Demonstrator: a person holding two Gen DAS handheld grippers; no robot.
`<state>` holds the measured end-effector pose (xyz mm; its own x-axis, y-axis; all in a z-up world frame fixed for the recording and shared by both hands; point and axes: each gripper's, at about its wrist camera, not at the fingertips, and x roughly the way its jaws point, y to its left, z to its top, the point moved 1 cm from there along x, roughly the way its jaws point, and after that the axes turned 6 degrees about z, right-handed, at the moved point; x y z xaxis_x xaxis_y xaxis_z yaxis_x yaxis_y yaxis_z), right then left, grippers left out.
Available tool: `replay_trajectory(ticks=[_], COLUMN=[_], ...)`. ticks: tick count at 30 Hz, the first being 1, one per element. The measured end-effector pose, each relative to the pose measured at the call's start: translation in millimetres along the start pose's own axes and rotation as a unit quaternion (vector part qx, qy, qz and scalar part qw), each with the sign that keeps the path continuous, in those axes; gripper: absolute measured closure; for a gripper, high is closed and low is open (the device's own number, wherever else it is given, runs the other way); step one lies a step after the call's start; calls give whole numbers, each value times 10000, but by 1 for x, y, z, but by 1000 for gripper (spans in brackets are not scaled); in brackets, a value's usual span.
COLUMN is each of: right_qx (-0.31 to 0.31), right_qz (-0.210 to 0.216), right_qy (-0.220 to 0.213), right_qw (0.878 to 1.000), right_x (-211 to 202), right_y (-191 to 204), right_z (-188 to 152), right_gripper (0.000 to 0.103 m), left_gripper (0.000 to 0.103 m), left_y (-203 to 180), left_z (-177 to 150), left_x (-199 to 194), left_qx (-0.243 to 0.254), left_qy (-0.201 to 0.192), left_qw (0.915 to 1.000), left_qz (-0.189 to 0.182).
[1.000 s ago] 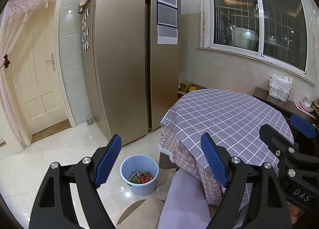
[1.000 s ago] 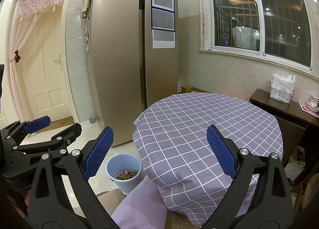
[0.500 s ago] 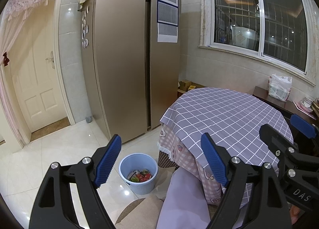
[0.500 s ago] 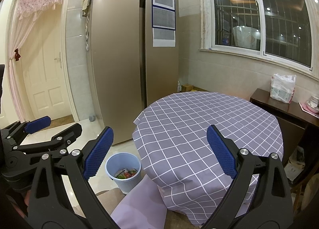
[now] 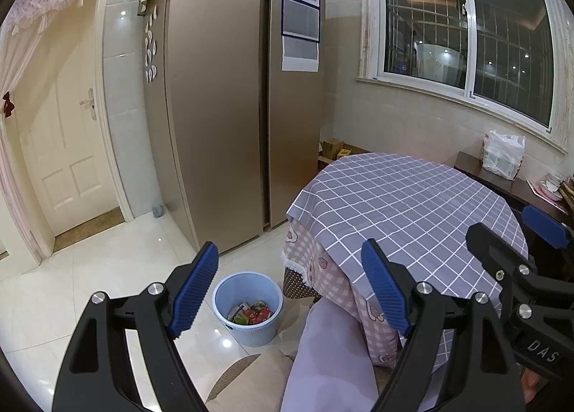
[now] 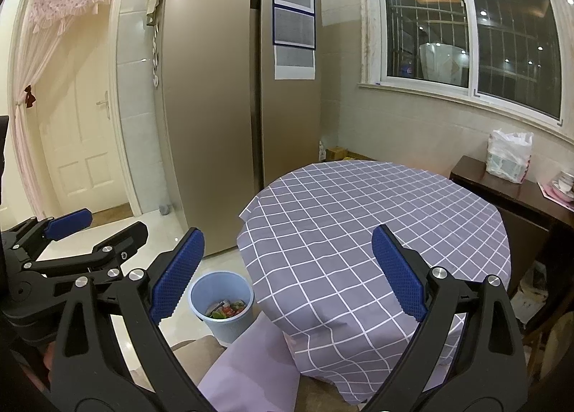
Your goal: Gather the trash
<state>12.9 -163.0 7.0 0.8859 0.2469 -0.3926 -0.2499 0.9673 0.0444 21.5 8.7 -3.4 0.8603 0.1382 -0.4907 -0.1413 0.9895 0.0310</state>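
While both hold level above chair back, left gripper (image 5: 290,286) jaws spread wide, empty; right gripper (image 6: 288,277) same, gaping, nothing held. Below, on floor beside table (image 6: 376,218): blue bin (image 5: 247,308), trash (image 5: 251,314) heaped inside. Checked cloth covers table top. Behind, fridge (image 5: 229,96). Far right, white bag (image 6: 508,156) on dark sideboard (image 6: 502,193).

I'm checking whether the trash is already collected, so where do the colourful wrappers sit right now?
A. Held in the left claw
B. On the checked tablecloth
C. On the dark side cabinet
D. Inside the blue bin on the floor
D: the colourful wrappers lie inside the blue bin on the floor beside the table; the left claw and the right claw are both open and hold nothing.
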Motion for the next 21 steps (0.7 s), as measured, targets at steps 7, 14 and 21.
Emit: replay_trajectory(ticks=[7, 14, 21], right_qx=[38, 61, 64], right_qz=[39, 66, 74], right_qy=[23, 48, 53], right_qw=[10000, 9999, 9999], right_x=[1, 4, 4], right_y=[-2, -6, -7], right_z=[1, 1, 0], right_gripper=[10, 10, 10], left_gripper=[23, 23, 23], left_y=[0, -1, -2], left_z=[1, 1, 1], left_x=[2, 2, 1], left_qx=[-12, -12, 6], left_qy=[44, 51, 45], left_qw=[10000, 10000, 10000], left_qz=[-56, -61, 5])
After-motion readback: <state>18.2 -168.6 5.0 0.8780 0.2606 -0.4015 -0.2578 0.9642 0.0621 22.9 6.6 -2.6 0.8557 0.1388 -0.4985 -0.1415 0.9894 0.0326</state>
